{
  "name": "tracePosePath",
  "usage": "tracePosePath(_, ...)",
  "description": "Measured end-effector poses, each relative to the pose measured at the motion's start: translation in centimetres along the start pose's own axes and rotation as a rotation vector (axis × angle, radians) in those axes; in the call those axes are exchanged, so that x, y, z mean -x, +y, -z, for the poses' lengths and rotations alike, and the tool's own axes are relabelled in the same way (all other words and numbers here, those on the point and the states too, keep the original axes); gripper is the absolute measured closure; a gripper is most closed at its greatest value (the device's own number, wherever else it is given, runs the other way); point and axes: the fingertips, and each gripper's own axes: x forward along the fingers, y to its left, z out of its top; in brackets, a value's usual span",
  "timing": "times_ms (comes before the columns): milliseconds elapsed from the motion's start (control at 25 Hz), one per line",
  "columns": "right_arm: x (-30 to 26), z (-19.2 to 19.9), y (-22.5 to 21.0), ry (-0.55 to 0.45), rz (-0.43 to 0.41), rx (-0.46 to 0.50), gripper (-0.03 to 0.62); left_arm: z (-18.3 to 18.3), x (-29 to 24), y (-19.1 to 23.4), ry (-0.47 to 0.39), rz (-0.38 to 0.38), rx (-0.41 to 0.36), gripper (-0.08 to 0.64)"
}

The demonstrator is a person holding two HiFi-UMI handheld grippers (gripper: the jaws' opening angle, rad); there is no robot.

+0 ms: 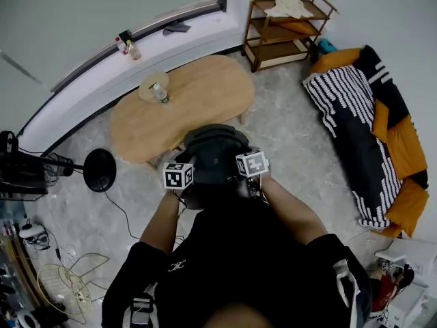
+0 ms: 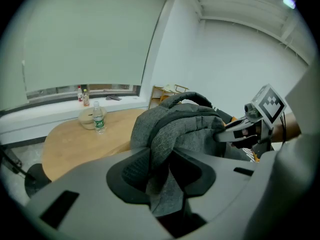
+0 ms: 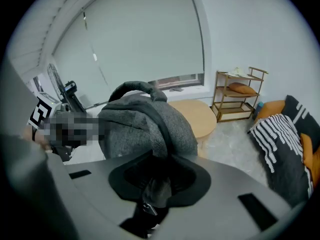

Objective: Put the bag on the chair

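Note:
A grey fabric backpack hangs in the air in front of me, just off the near edge of the wooden table. My left gripper is shut on a fold of the bag at its left side, with cloth bunched between the jaws. On the right side, my right gripper is shut on the bag, dark cloth pinched in its jaws. The chair, a low lounger with a black-and-white striped cover and orange cushions, lies on the floor to the right, apart from the bag.
An oval wooden table with a water bottle and a bowl stands just beyond the bag. A wooden shelf rack is at the back right. A black round stand base and cables lie at the left.

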Motion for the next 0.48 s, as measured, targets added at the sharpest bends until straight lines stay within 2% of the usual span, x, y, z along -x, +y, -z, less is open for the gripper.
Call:
tracePosePath(80, -0.1, -0.7, -0.3, 0.027, 0.015, 0.011, 0.502, -0.3, -0.6, 0.3, 0.002, 0.001, -0.002, 0.43)
tracePosePath(320, -0.1, -0.8, -2.9, 0.033, 0.039, 0.026, 0.5, -1.4, -2.8, -1.4, 0.015, -0.013, -0.113, 0.44)
tracePosePath(480, -1.2, -0.3, -4.2, 0.042, 0.044, 0.012, 0.497, -1.7, -3.8, -1.5, 0.029, -0.041, -0.126, 0.442)
